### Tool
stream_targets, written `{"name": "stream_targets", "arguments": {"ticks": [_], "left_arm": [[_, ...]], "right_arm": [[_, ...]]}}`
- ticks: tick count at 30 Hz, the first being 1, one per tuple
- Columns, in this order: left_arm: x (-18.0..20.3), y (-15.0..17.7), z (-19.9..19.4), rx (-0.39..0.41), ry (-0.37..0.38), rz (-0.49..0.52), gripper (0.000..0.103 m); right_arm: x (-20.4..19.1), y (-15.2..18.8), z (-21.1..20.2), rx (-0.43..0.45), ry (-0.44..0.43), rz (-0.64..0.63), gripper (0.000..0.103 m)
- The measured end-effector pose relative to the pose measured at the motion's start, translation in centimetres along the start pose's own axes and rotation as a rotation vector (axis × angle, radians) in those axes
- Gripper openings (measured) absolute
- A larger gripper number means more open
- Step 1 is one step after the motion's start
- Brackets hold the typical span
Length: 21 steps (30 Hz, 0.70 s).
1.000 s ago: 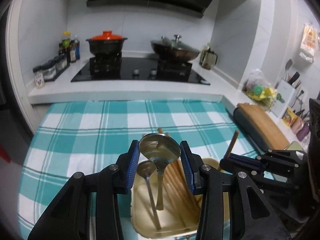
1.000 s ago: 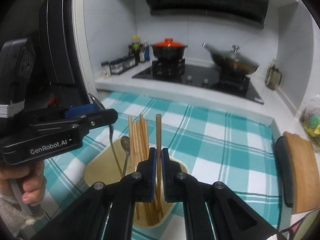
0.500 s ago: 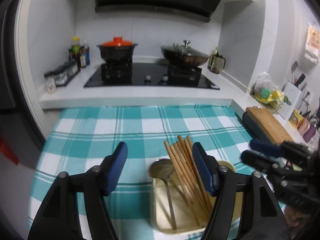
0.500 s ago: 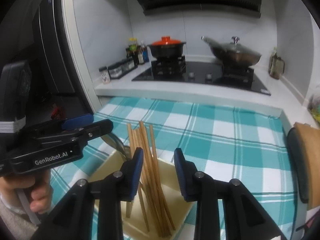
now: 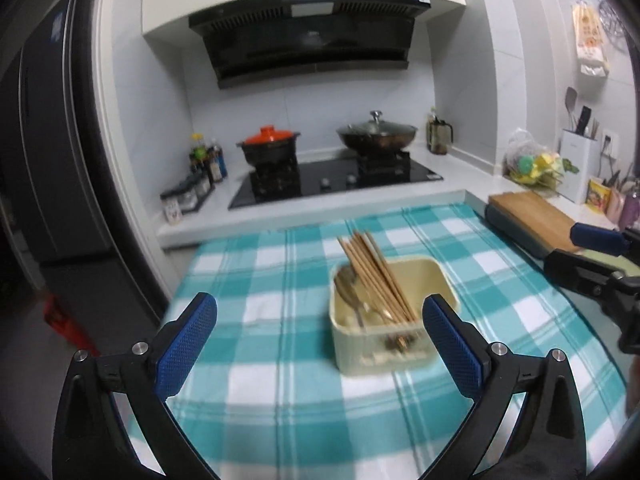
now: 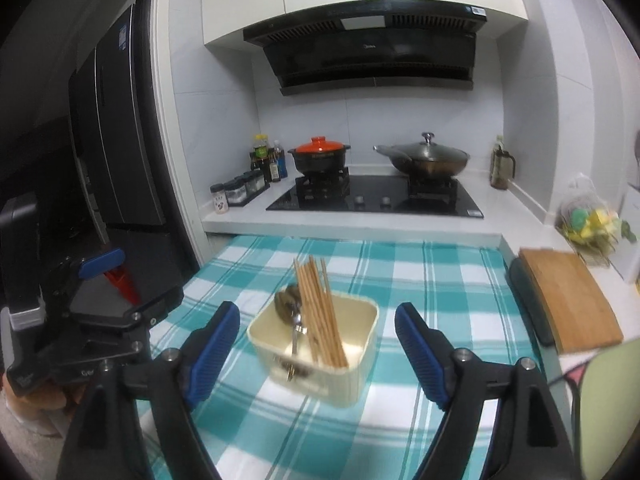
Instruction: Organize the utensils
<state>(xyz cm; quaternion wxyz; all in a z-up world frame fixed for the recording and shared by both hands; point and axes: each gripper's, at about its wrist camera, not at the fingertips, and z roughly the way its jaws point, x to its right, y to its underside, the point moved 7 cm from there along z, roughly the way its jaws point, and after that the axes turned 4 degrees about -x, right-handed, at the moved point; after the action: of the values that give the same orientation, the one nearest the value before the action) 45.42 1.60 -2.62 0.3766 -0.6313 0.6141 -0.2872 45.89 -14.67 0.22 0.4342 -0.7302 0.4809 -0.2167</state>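
1. A kitchen scene seen from two handheld grippers, both aimed at a table covered by a teal and white checked cloth (image 5: 280,280)
2. A cream square container (image 5: 390,320) stands on the cloth, near the middle of both views
3. Inside it, a bundle of wooden chopsticks (image 5: 374,276) leans toward the back left corner, tips rising above the rim
4. Metal spoons (image 5: 348,294) rest in the same container, just left of the chopsticks, bowls up
5. The left gripper (image 5: 318,334) has its blue-padded jaws spread wide; they have just been opening, and nothing is between them
6. The right gripper (image 6: 316,350) is likewise released, its jaws having just been opening, and it grasps nothing; the container sits beyond its fingertips
7. Behind the table, a white counter holds a black cooktop (image 6: 376,198) with an orange-lidded pot (image 6: 319,156) and a lidded wok (image 6: 426,158)
8. A wooden cutting board (image 6: 568,296) lies to the right of the cloth
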Motion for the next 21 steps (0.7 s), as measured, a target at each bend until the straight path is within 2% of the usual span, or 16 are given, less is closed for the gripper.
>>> {"name": "stream_targets", "arguments": {"ticks": [3, 8, 12, 21], "left_arm": [[0.9, 2.8, -1.9, -0.015, -0.003, -0.033, 0.103], [1.9, 5.2, -4.1, -0.011, -0.082, -0.010, 0.103], [2.2, 6.3, -4.6, -0.050, -0.073, -0.009, 0.103], [0.2, 6.4, -5.7, -0.091, -0.049, -0.103, 0.103]], "right_arm": [[-0.1, 3.3, -1.5, -0.021, 0.027, 0.014, 0.083], [0.2, 7.0, -2.5, -0.070, 0.061, 0.050, 0.088], [-0.6, 7.9, -3.0, -0.099, 0.103, 0.022, 0.091], [-2.2, 7.2, -5.6, -0.073, 0.158, 0.001, 0.092]]}}
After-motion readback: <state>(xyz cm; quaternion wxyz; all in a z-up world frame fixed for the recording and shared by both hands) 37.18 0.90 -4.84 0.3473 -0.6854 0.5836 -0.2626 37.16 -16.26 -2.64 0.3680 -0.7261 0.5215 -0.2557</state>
